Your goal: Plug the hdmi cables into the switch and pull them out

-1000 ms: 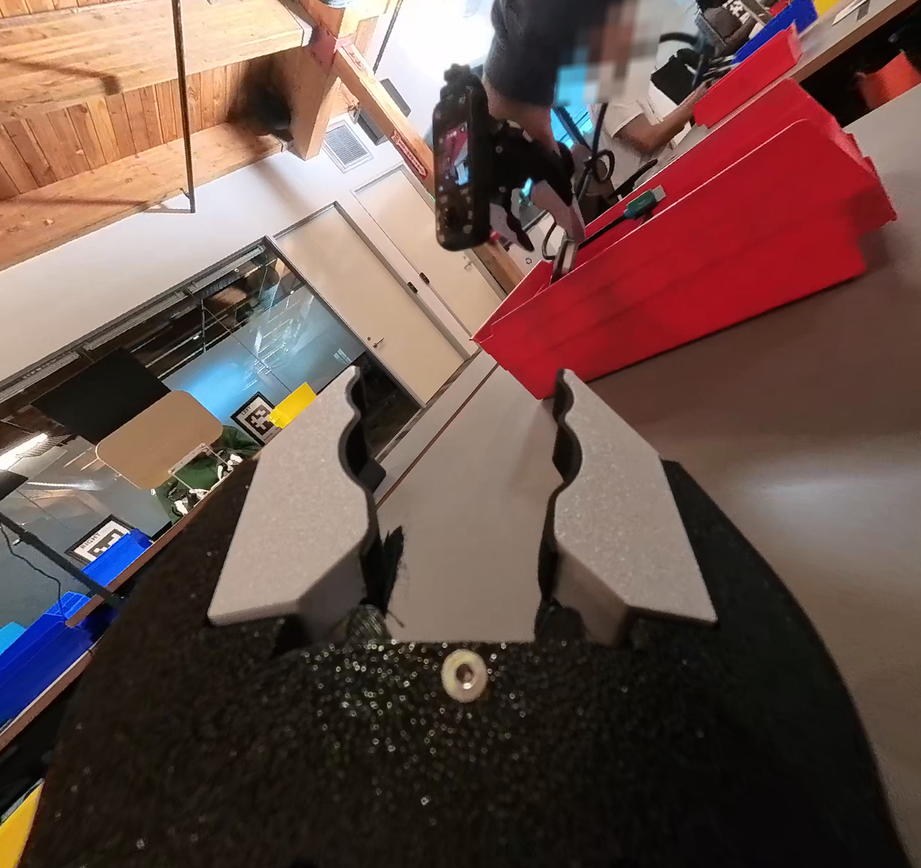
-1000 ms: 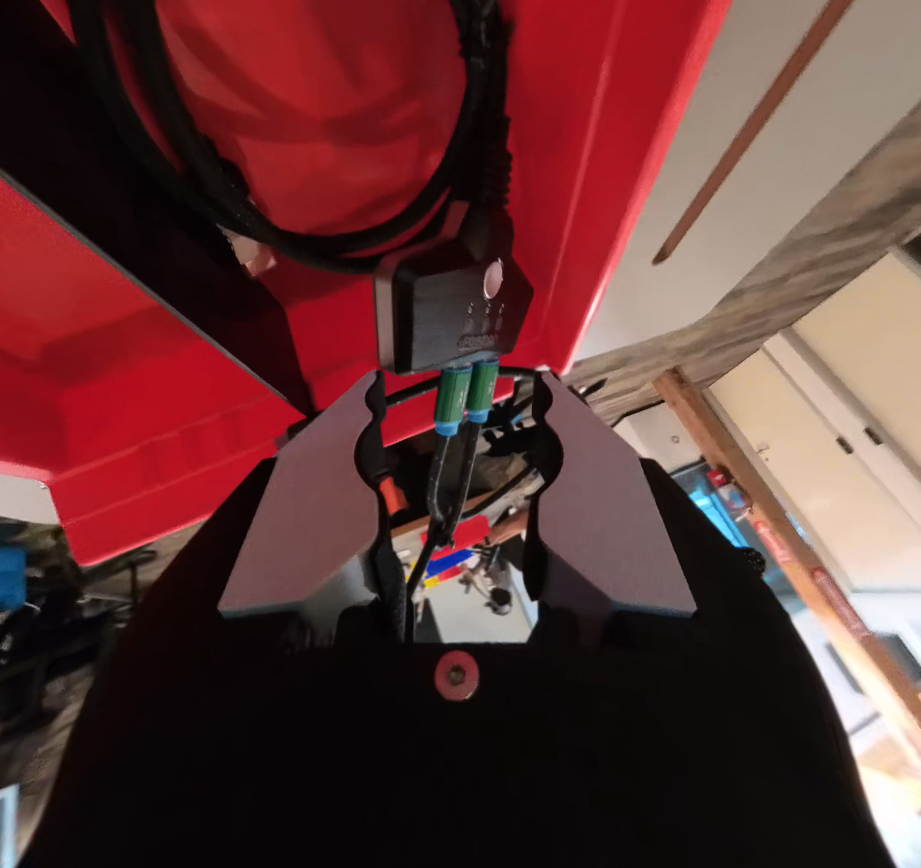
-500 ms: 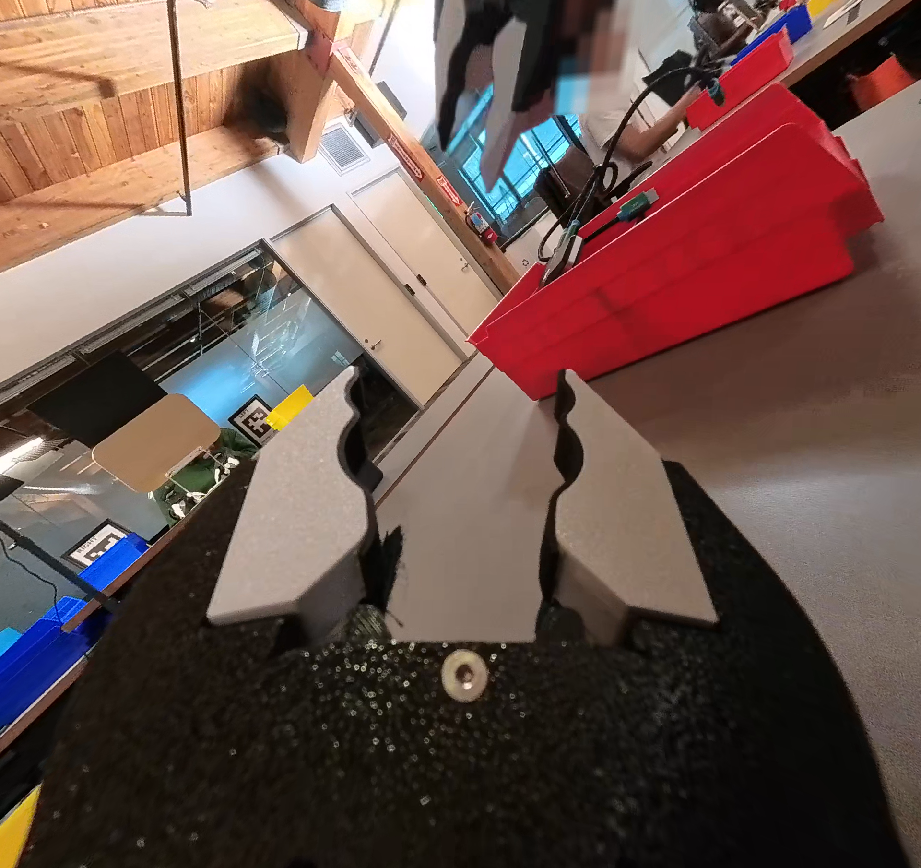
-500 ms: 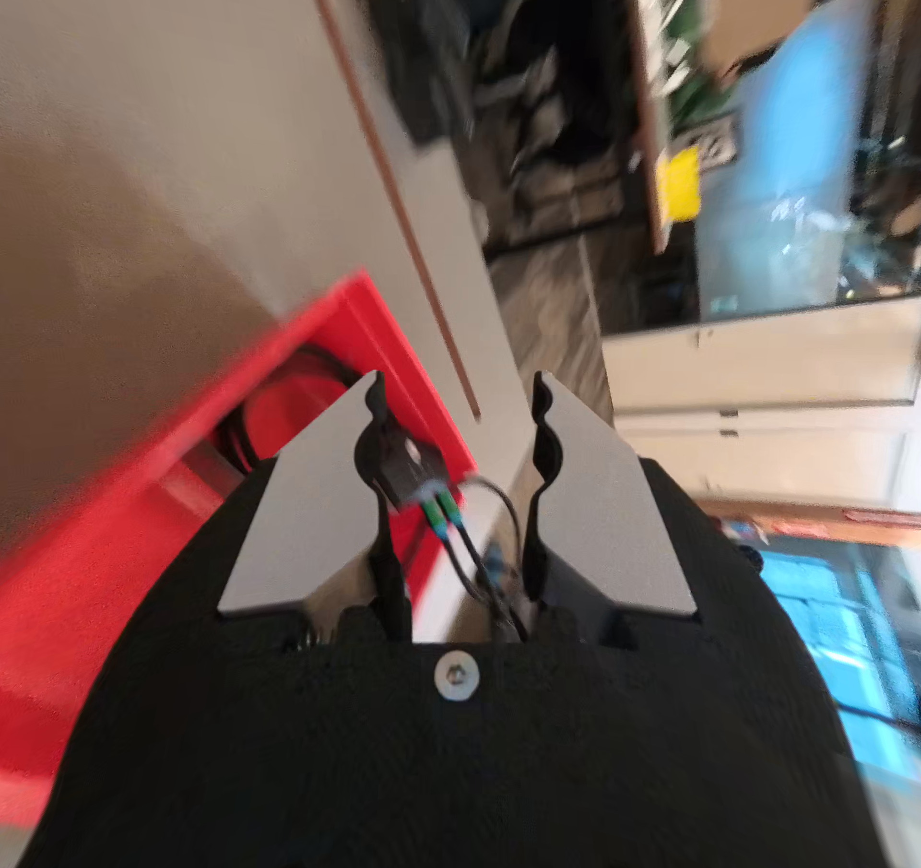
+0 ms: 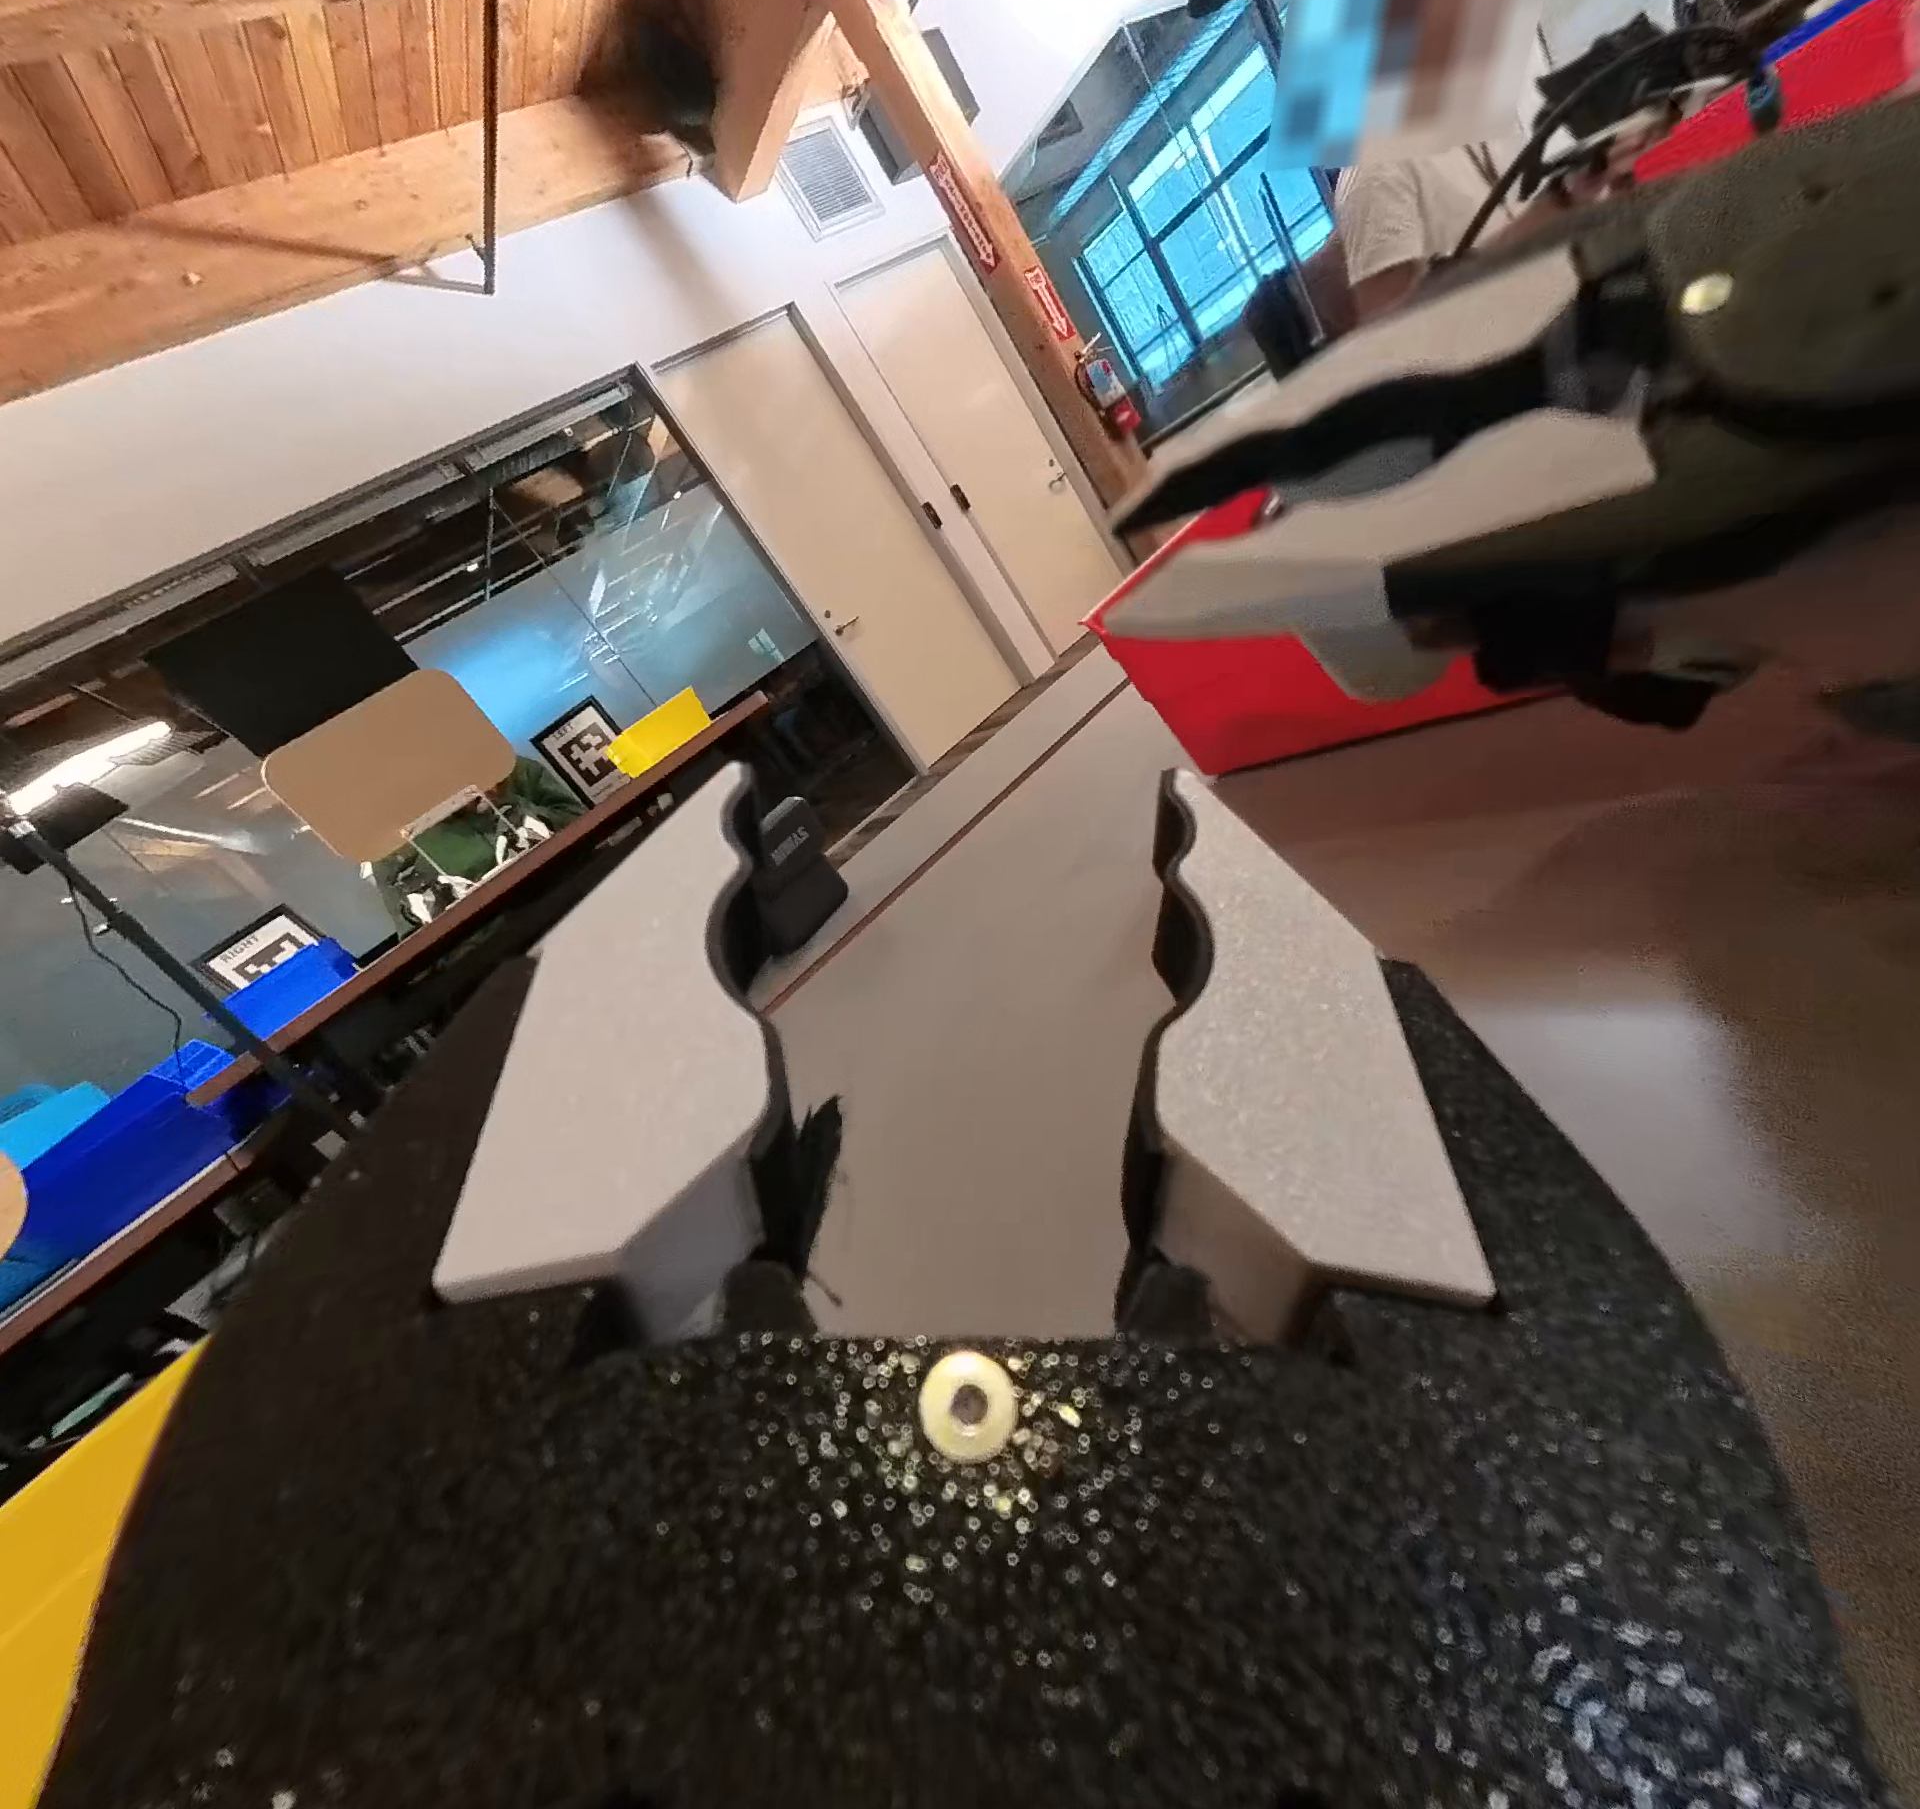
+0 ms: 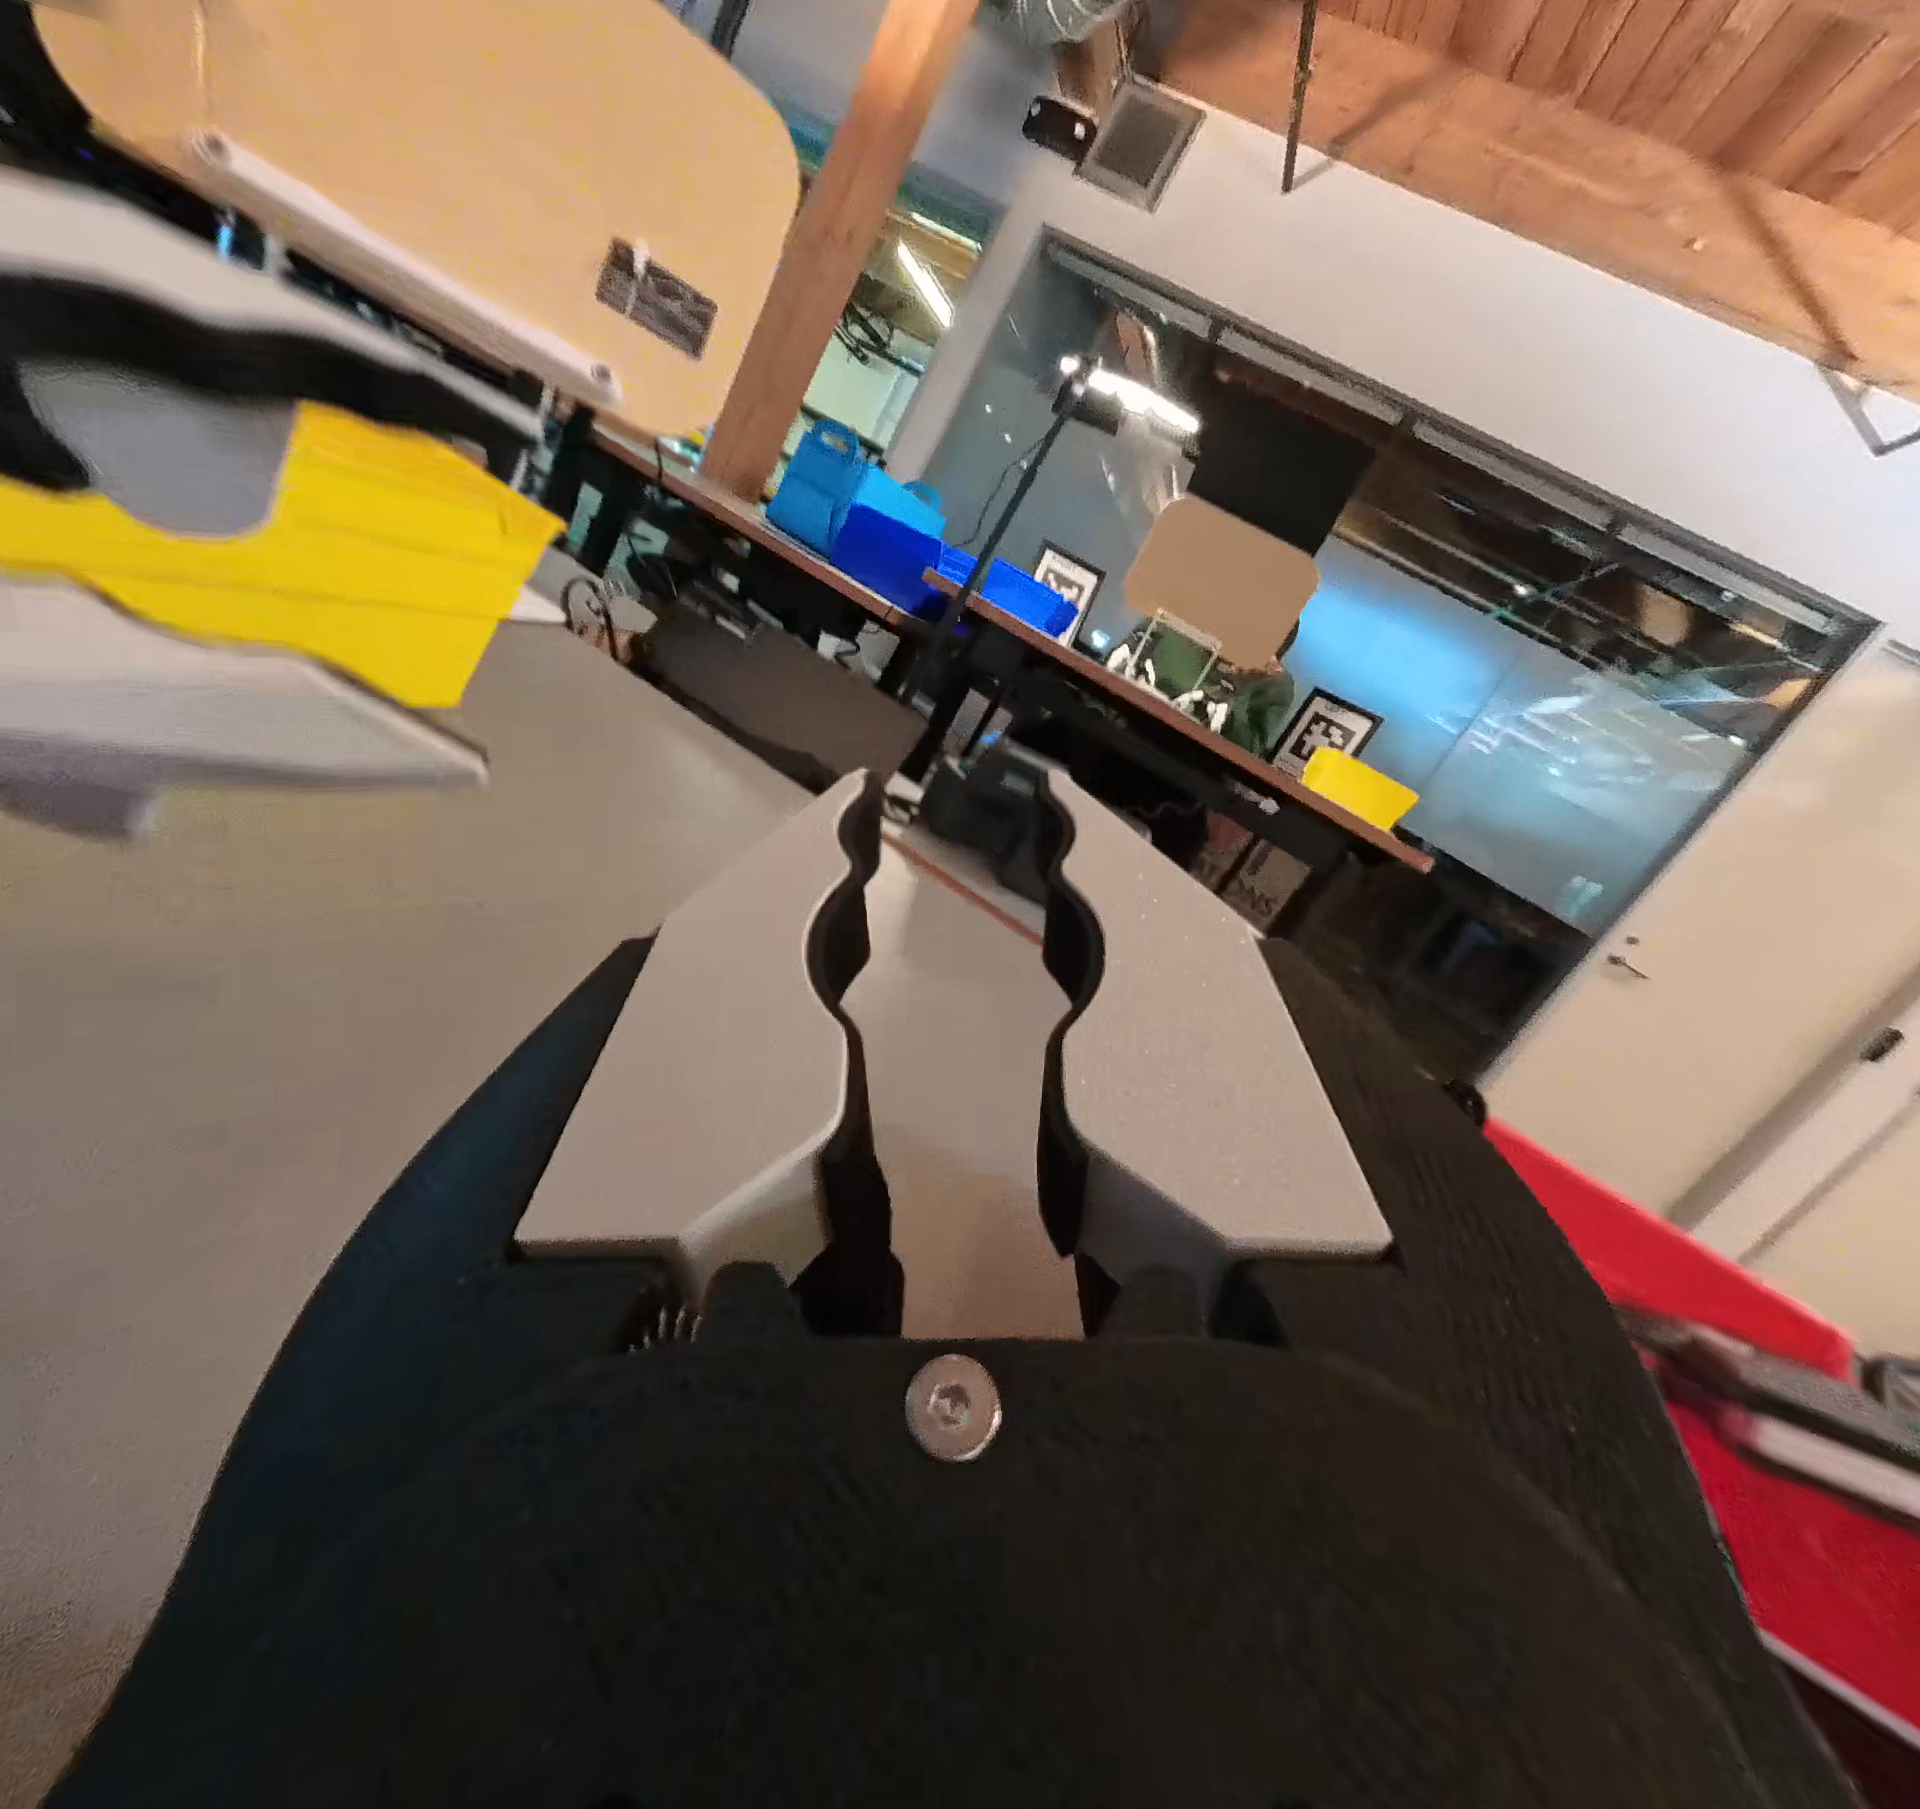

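My left gripper is open and empty, low over the grey table. My right gripper is open with a narrow gap and holds nothing. It also shows in the left wrist view, blurred, at the upper right in front of the red bin. In the right wrist view the left gripper sits at the left edge, blurred. The red bin lies at the lower right of that view. The switch and HDMI cables do not show clearly in either view.
A yellow bin stands on the table behind the left gripper. A yellow edge shows at the lower left. Farther tables hold blue bins and a small yellow bin. A tripod and a person are behind.
My right gripper has swung away from the switch in the red bin and come down beside the left gripper, with its jaws narrower. The left gripper has turned slightly and stays open.
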`<state>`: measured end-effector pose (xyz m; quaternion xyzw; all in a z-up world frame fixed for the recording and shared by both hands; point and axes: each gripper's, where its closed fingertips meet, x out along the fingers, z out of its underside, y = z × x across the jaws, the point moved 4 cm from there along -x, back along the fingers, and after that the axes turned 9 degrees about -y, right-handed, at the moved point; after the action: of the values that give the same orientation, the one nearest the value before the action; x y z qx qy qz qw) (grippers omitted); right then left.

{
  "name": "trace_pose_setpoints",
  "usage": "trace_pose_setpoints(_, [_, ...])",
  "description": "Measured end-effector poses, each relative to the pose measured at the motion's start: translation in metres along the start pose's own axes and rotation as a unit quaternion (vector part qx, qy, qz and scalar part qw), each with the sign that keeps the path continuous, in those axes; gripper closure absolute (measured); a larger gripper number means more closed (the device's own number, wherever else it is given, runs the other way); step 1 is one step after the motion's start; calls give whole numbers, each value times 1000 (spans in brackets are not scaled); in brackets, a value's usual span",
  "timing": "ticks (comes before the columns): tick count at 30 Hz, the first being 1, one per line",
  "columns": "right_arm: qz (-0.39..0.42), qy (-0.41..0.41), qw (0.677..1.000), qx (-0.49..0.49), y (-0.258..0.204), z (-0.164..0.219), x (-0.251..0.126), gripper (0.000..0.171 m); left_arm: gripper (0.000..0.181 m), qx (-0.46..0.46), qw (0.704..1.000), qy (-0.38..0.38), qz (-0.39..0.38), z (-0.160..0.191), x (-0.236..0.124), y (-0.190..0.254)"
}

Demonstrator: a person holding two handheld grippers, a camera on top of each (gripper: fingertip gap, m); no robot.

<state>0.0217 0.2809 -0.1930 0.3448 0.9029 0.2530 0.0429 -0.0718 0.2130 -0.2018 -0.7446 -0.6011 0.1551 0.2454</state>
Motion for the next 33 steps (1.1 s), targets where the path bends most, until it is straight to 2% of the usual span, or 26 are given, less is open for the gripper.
trace_pose_setpoints(2, [-13,-15,1000,19,-1,11,3,147,109,10,1000,6,-1,-3,-2,1])
trace_pose_setpoints(5, [-46,15,997,65,-2,6,-1,153,111,32,999,16,0,-8,-5,4])
trace_pose_setpoints(8, [-56,21,997,47,-7,5,-4,155,130,60,998,19,21,-7,-5,12])
trace_pose_setpoints(16, [-79,21,996,36,-16,4,-4,157,137,41,999,-13,-2,6,-3,-2])
trace_pose_setpoints(20, [-72,16,996,48,-11,6,-4,158,139,78,997,2,6,-7,-9,6])
trace_pose_setpoints(24, [-70,14,996,52,-7,8,-4,158,140,52,998,11,45,-32,-15,12])
trace_pose_setpoints(29, [-77,17,996,32,-11,6,-3,158,137,-36,996,-34,72,-64,-29,-35])
trace_pose_setpoints(31, [-80,14,997,15,-14,7,-2,158,135,-30,993,-93,58,-55,-38,-69])
trace_pose_setpoints(33, [-89,16,996,3,-19,7,-1,158,135,17,983,-179,39,-28,-51,-105])
